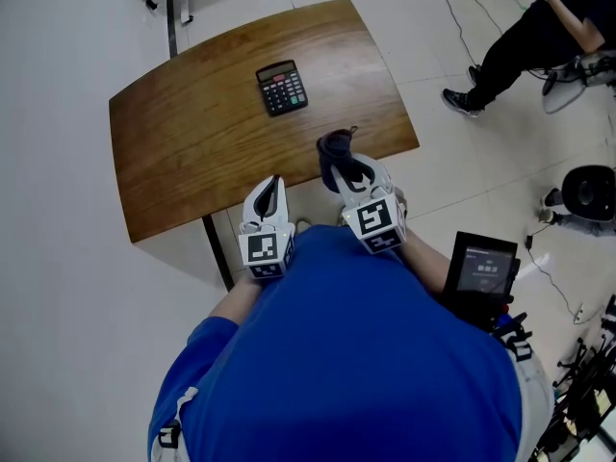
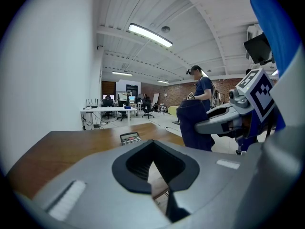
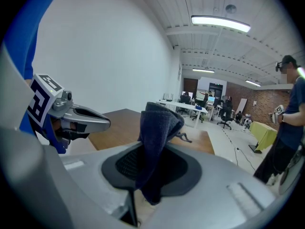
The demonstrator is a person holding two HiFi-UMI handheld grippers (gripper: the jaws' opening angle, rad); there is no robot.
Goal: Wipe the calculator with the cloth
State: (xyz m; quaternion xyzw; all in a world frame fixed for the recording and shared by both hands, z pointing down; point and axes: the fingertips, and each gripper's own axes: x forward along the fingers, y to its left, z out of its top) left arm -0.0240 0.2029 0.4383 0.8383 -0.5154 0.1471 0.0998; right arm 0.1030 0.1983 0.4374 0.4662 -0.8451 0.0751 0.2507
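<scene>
A black calculator [image 1: 282, 88] lies flat on the far half of the brown wooden table [image 1: 192, 142]; in the left gripper view the calculator [image 2: 130, 137] shows small, beyond the jaws. My right gripper [image 1: 345, 169] hovers at the table's near edge, shut on a dark blue cloth [image 1: 337, 152] that sticks up between its jaws. In the right gripper view the cloth [image 3: 156, 128] hangs folded over the right gripper [image 3: 148, 173] and hides the calculator. My left gripper [image 1: 273, 189] sits beside it to the left, shut and empty, short of the calculator. The left gripper's [image 2: 153, 152] jaws meet in its own view.
A seated person [image 1: 539, 27] is on the floor at the far right, near cables and a round black base [image 1: 589, 192]. A screen device [image 1: 484, 269] hangs at my right hip. A black table leg [image 1: 216, 250] stands under the near edge. Another person [image 2: 202, 92] stands beyond the table.
</scene>
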